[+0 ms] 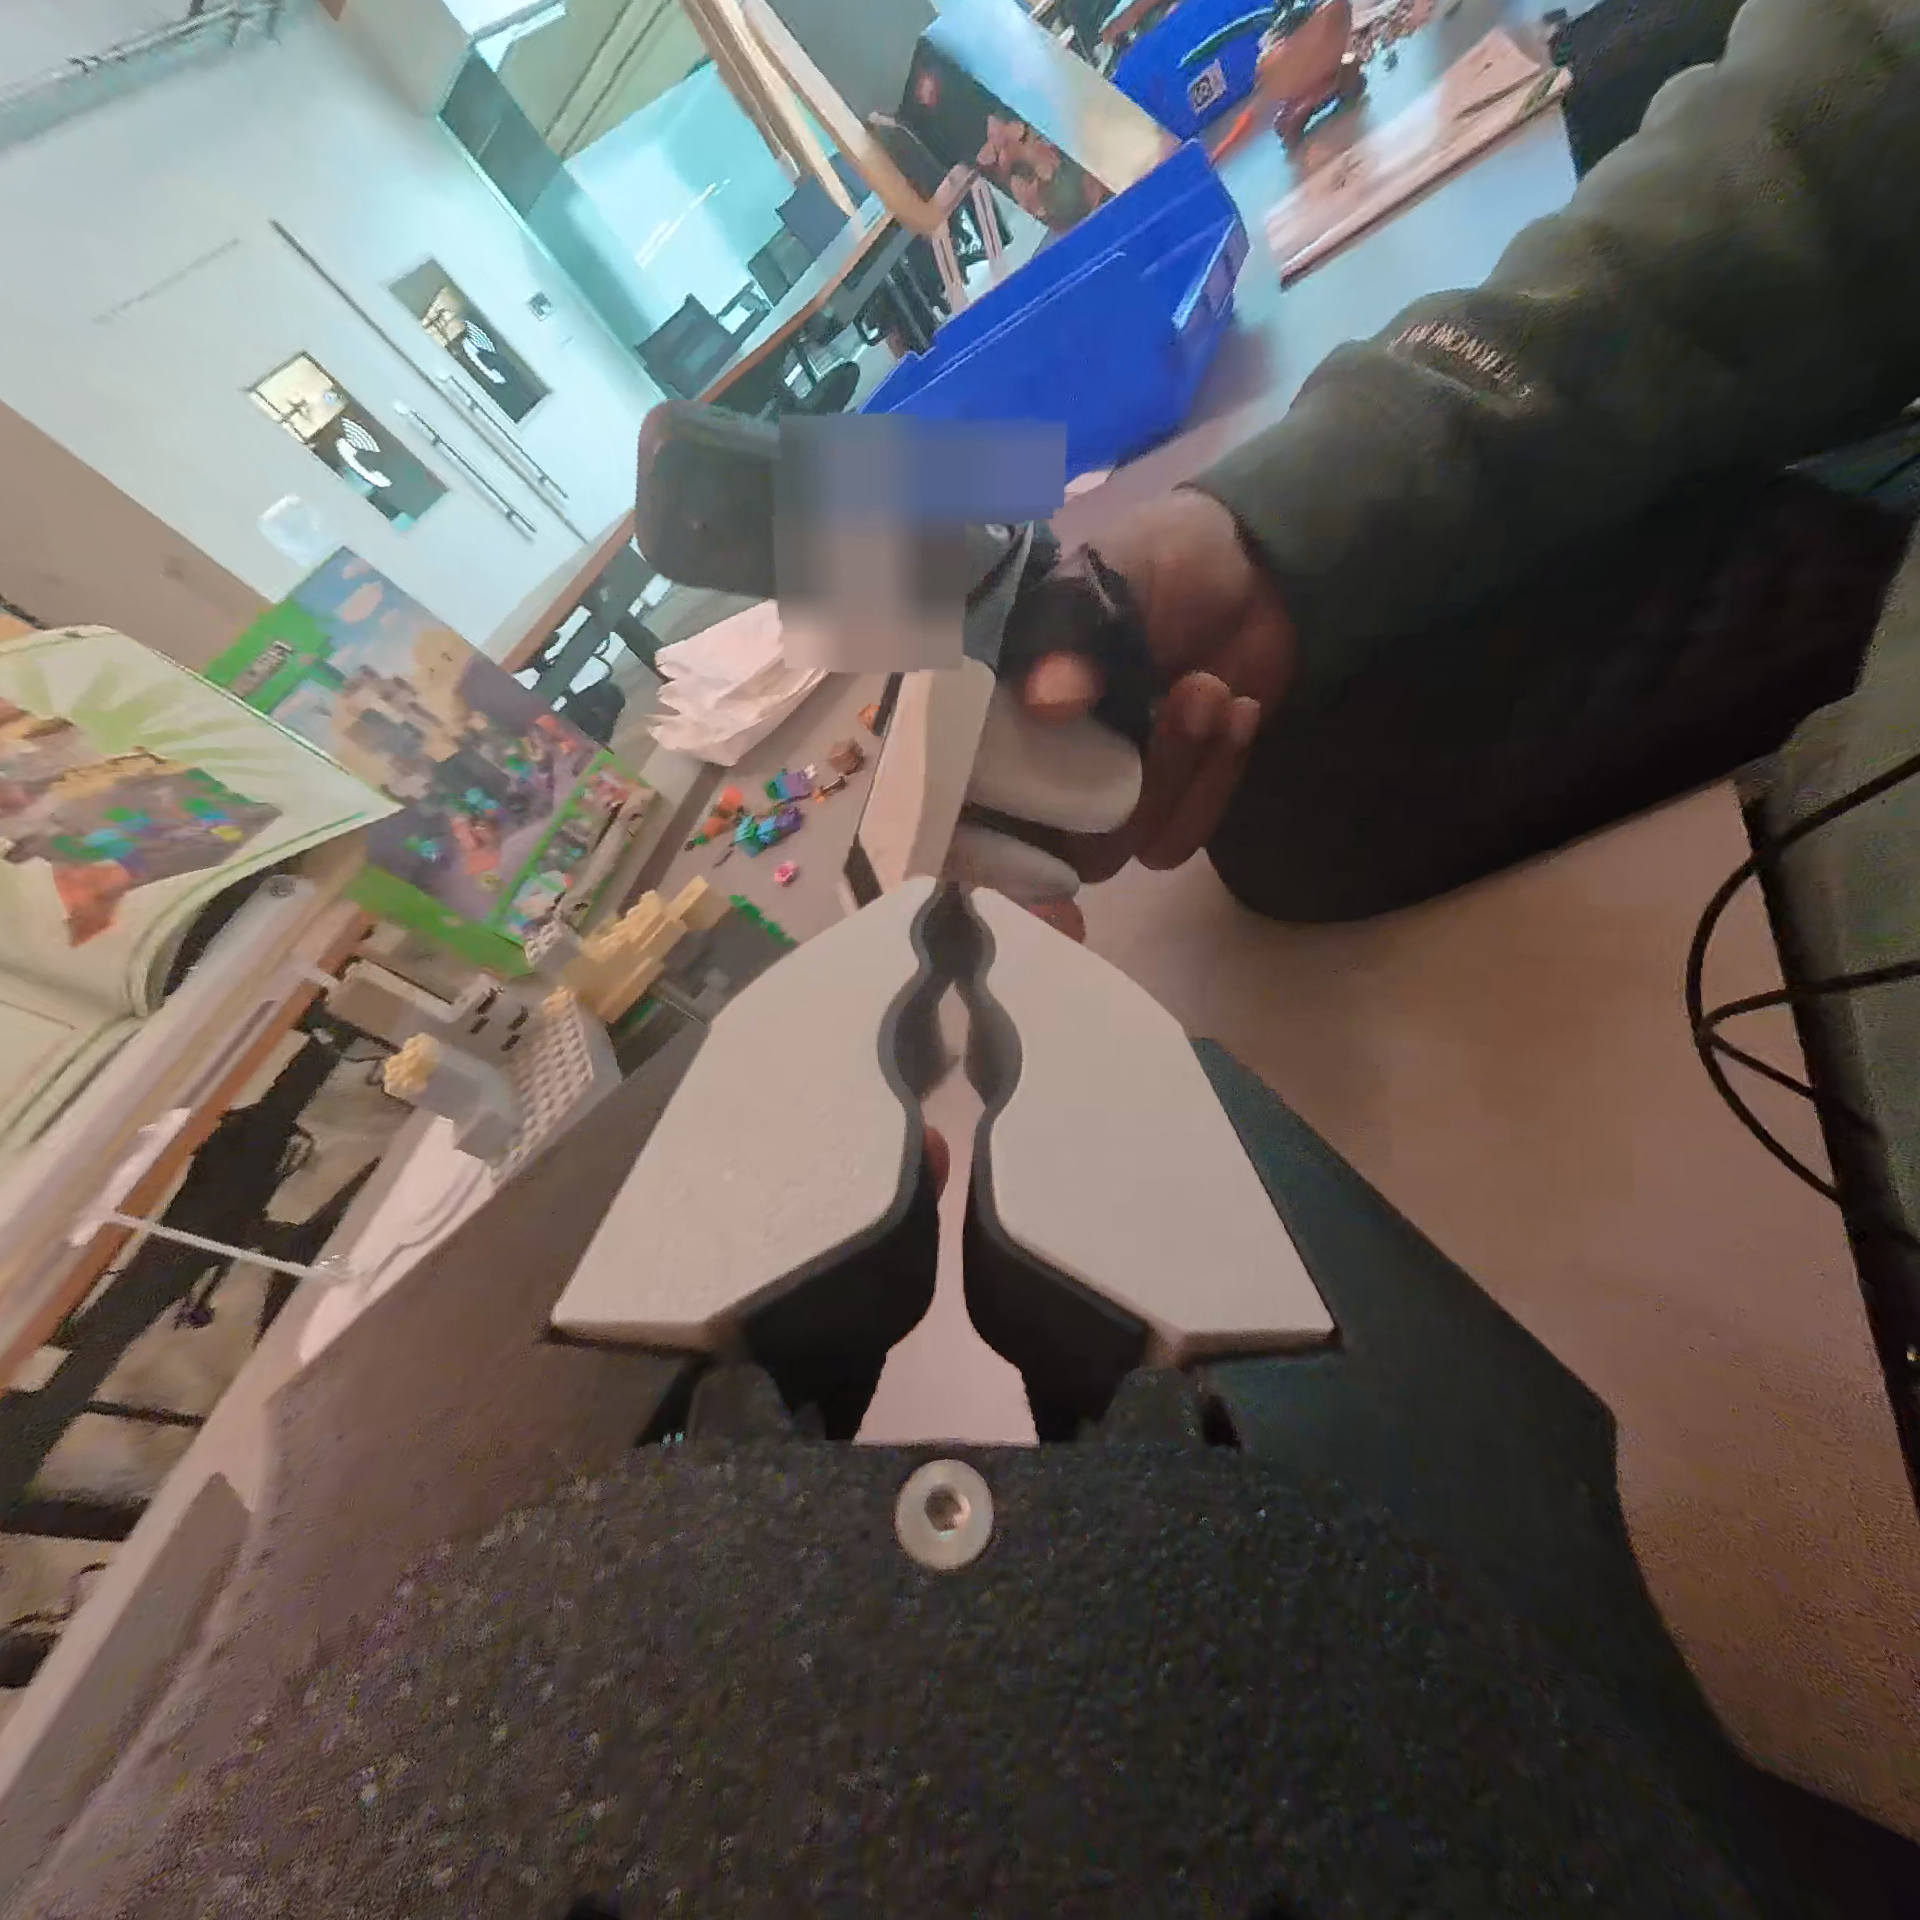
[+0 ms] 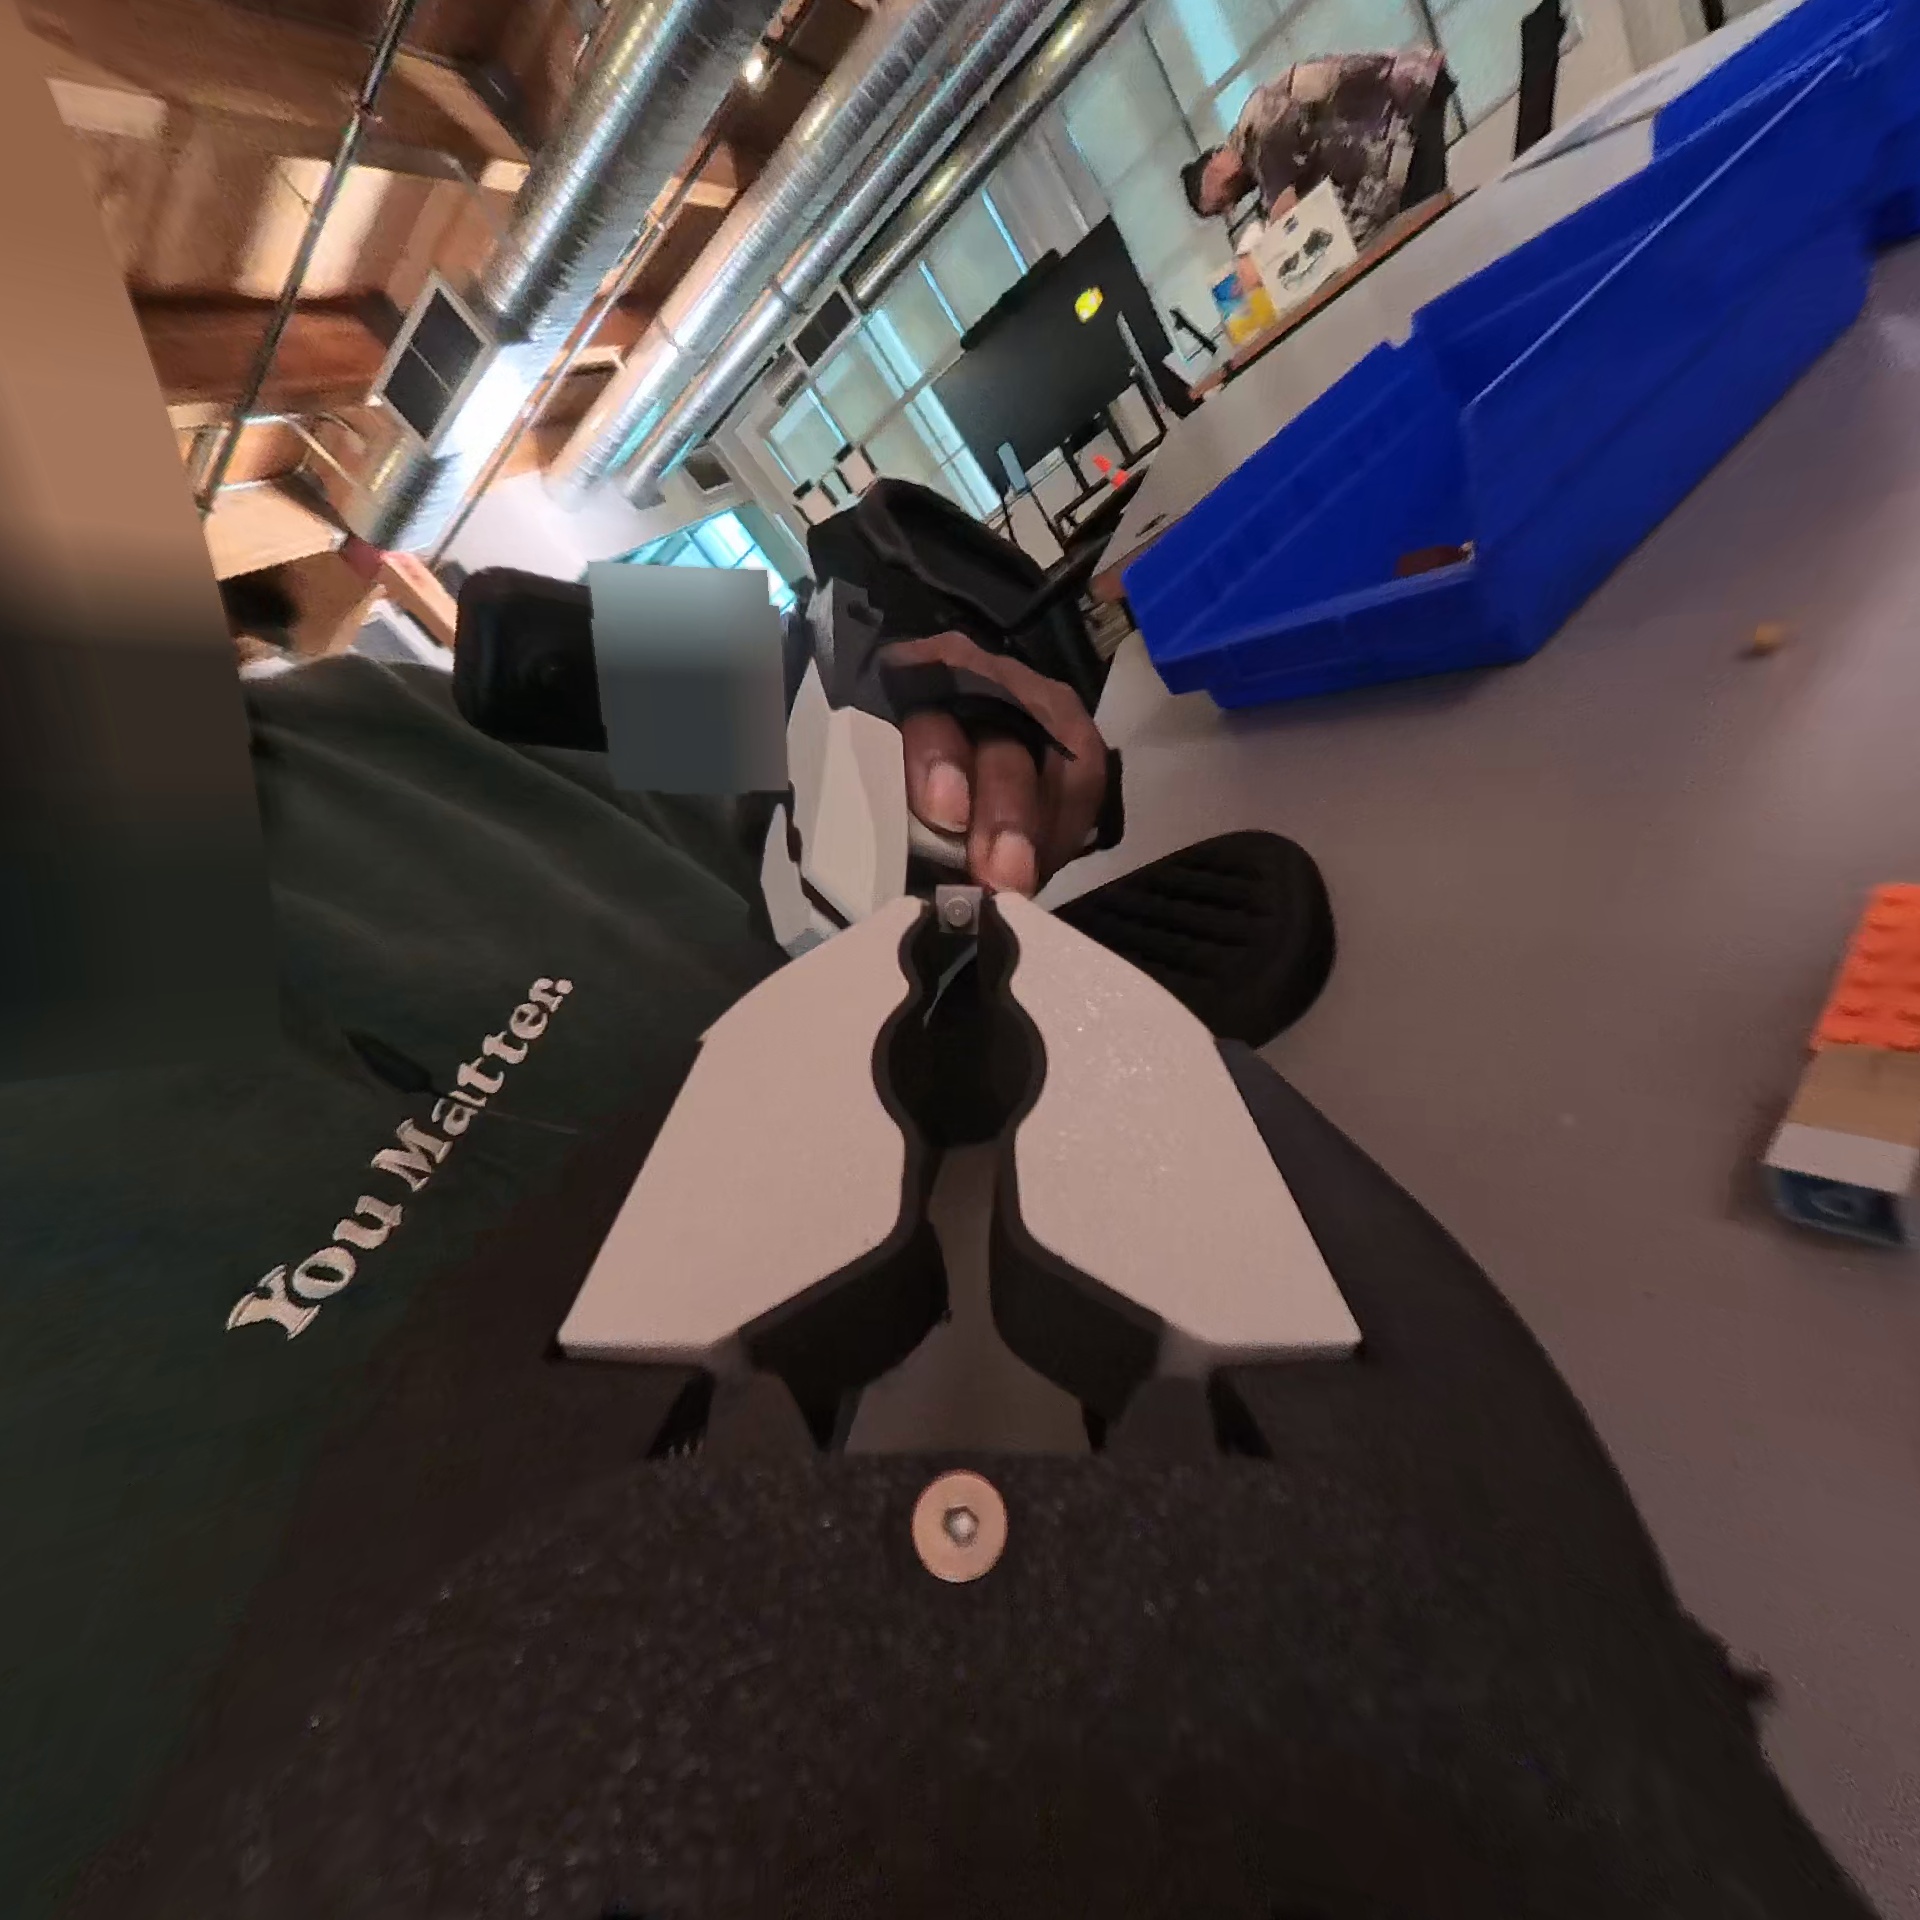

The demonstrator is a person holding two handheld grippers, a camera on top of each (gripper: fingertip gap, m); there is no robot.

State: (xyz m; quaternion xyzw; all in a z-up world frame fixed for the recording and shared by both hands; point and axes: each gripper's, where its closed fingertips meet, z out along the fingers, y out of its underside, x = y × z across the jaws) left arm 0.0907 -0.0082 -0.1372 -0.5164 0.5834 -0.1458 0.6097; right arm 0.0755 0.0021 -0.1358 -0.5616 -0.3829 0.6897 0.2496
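In the right wrist view my right gripper point(image 2: 957, 914) is shut on a small grey square brick point(image 2: 956, 912) with one stud, pinched at the very fingertips. A person's fingertip point(image 2: 1010, 860) touches the brick's far edge. My left gripper's white fingers point(image 2: 847, 810) show just beyond, held in that hand. In the left wrist view my left gripper point(image 1: 951, 896) is shut, its pads together with nothing seen between them. It points at the right gripper point(image 1: 977, 831), held in a hand point(image 1: 1195, 675) in a dark green sleeve, tips almost meeting.
Blue bins point(image 1: 1091, 343) point(image 2: 1455, 499) stand at the back of the grey table point(image 1: 1455, 1143). Toy-brick boxes point(image 1: 468, 748), loose coloured bricks point(image 1: 769, 810) and a tan and grey build point(image 1: 540, 1039) lie left. An orange-topped brick stack point(image 2: 1860, 1070) lies right; a black oval object point(image 2: 1216, 935) lies just beyond the right gripper's tips. My two grippers' fingertips are within a few centimetres of each other.
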